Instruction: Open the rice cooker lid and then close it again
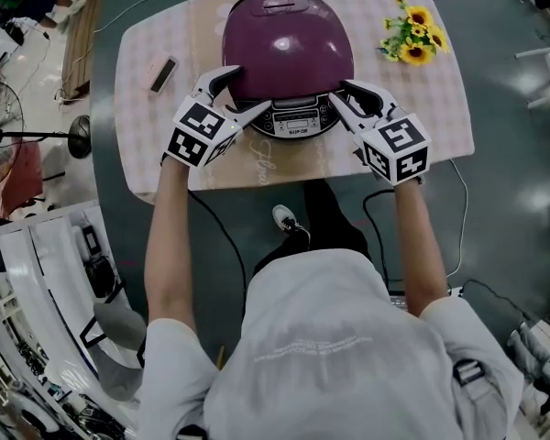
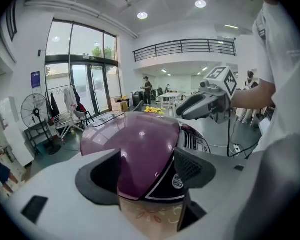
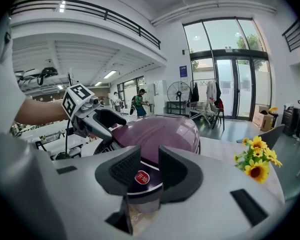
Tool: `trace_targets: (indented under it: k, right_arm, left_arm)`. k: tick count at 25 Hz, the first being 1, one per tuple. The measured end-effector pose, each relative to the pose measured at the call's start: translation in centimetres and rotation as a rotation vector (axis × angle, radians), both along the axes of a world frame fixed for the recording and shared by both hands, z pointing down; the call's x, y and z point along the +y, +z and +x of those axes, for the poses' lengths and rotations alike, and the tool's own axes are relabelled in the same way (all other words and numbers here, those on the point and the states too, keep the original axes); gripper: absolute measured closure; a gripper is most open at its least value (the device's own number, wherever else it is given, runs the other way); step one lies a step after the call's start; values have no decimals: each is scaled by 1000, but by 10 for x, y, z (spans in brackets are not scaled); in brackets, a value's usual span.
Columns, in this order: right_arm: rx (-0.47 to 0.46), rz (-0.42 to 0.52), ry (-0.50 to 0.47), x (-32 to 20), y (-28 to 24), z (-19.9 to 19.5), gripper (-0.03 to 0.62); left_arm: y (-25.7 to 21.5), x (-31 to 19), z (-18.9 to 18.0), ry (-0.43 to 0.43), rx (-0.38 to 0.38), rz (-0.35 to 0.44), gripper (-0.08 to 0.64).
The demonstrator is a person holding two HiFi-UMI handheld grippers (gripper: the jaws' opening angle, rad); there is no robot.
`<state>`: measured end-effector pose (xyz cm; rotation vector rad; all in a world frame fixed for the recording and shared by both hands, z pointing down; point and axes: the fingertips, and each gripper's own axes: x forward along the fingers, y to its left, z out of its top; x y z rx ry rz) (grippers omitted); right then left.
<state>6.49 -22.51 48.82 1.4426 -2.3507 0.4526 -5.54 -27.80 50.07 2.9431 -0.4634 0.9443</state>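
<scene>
The surface (image 1: 165, 145), under a pale checked cloth, is cut off by nothing in the head view, but the person's arms cover part of its near edge. The rice cooker (image 1: 287, 49) stands on the middle of it with the purple lid down. Its lower body is mostly hidden behind the 2 tools. The left tongs (image 2: 147, 171) are spread wide at the cooker's left front, and the lid's side fills the gap between the 2 pads. I cannot tell if a pad touches the shell. The right tongs (image 3: 149, 171) are at the right front, parted more narrowly and pinching nothing. Between them a small red button (image 3: 141, 177) shows on the cooker's dark front. The control panel (image 1: 296, 122) sits between both tools; its print is too small to read. A bunch of sunflowers (image 1: 411, 37) lies near the far right corner. A small dark flat object (image 1: 163, 74), hard to identify, lies left of the cooker.
</scene>
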Motion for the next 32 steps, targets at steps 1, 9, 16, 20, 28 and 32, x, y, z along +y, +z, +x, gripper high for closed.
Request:
trace_targets:
  k: [1, 9, 16, 20, 28, 32]
  right_arm:
    - [11, 1, -1, -3, 1, 0, 468]
    - [68, -2, -20, -20, 10, 3, 459]
    - [58, -27, -29, -21, 14, 2, 457]
    - [68, -21, -25, -21, 15, 1, 459]
    - [59, -18, 0, -20, 16, 1, 469]
    - [58, -6, 11, -19, 17, 0, 477]
  left_arm:
    - [-1, -1, 0, -6, 11, -7, 213]
    - [-5, -4, 3, -65, 92, -76, 213]
    - [-3, -9, 2, -136, 113, -58, 239]
    - [-3, -8, 2, -152, 129, -45, 239]
    - [-2, -9, 2, -153, 124, -40, 239]
    - [-1, -8, 1, -170, 153, -25, 238]
